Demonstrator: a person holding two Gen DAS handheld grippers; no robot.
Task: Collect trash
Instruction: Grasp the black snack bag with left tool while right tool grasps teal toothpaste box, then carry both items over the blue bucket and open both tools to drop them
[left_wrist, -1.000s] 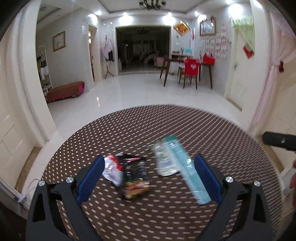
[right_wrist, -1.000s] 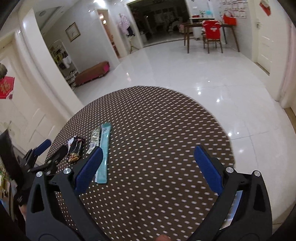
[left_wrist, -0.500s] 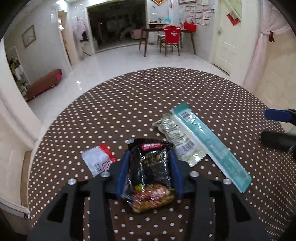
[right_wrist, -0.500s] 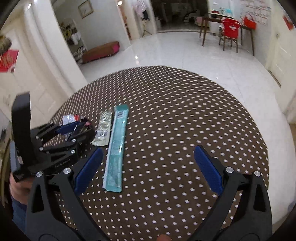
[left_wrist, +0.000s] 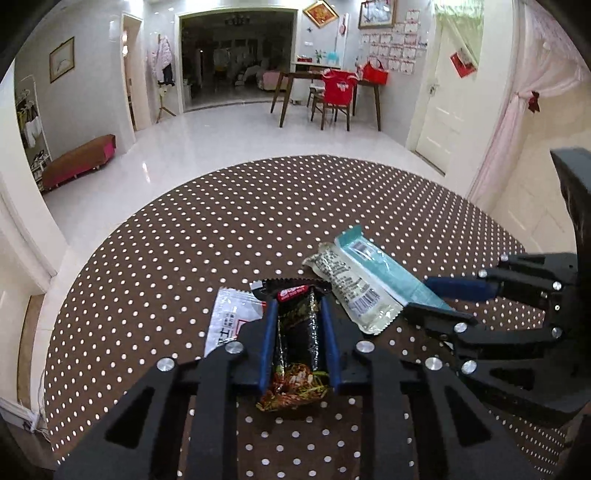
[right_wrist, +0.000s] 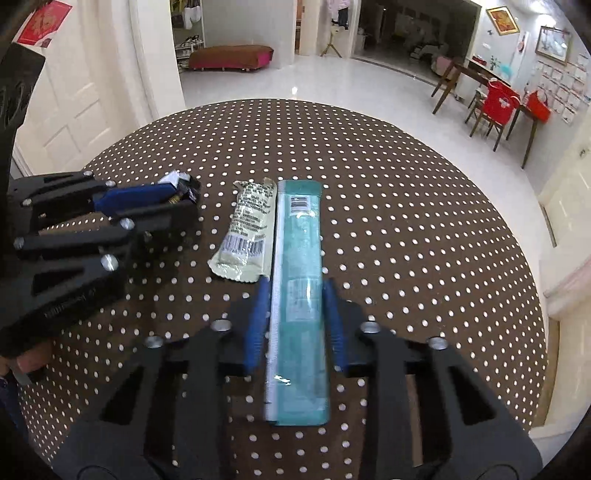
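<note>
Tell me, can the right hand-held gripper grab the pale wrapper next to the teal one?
Probably not now. The right hand-held gripper is already shut on the teal wrapper. The pale wrapper lies uncovered just left of it, so it could once freed.

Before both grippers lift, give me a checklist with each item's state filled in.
1. Left gripper shut on the black wrapper: ok.
2. Right gripper shut around the teal packet: ok.
3. Teal packet held at its middle: not ok, the grip sits toward the near end.
4. White sachet free of the left fingers: cannot tell.
5. Pale wrapper clear of the teal packet: not ok, their edges meet.
</note>
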